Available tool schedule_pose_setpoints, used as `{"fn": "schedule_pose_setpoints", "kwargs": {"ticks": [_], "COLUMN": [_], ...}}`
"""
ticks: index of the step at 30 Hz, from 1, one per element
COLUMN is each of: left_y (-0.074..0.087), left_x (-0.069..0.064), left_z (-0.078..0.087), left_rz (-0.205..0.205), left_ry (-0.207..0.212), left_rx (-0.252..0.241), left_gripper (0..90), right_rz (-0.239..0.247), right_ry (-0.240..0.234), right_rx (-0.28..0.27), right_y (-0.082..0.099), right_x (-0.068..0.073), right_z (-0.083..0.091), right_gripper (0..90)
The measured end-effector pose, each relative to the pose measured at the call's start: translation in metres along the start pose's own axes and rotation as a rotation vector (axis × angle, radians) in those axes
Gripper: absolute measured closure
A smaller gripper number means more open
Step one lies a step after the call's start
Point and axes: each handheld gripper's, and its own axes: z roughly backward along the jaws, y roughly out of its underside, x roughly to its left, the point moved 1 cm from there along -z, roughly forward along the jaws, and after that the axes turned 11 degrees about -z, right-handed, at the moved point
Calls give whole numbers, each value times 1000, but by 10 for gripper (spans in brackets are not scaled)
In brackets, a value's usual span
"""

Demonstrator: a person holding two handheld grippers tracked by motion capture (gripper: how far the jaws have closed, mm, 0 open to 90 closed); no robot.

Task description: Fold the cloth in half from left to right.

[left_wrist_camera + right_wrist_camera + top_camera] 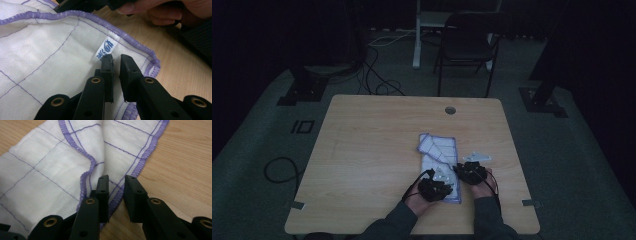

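While the cloth (439,159) lies partly folded on the table (362,150) in the high view, I have both grippers at its near end, so I judge the folding under way, not finished. In the left gripper view, my left gripper (116,62) hovers over the cloth near its corner, jaws a narrow gap apart, gripping nothing; a small label (105,49) carries blue characters I cannot read. In the right gripper view, my right gripper (117,185) stands slightly open at the purple hem (87,173), nothing pinched yet.
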Motion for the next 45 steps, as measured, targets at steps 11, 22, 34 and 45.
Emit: {"fn": "schedule_pose_setpoints", "kwargs": {"ticks": [11,22,34,45], "left_y": [0,8,32,42], "left_x": [-8,-5,18,20], "left_z": [1,17,44,41], "left_rz": [-25,-35,6,17], "left_ry": [9,-34,-137,-120], "left_rx": [20,-17,-12,-12], "left_gripper": [877,774,737,727], "right_rz": [-3,-10,21,89], "right_ry": [3,4,-9,-75], "right_rx": [-5,-6,-67,-95], "right_y": [0,-1,-10,-24], "right_x": [-1,-1,9,32], "right_z": [-1,-1,7,1], "right_gripper": [764,766,744,723]}}
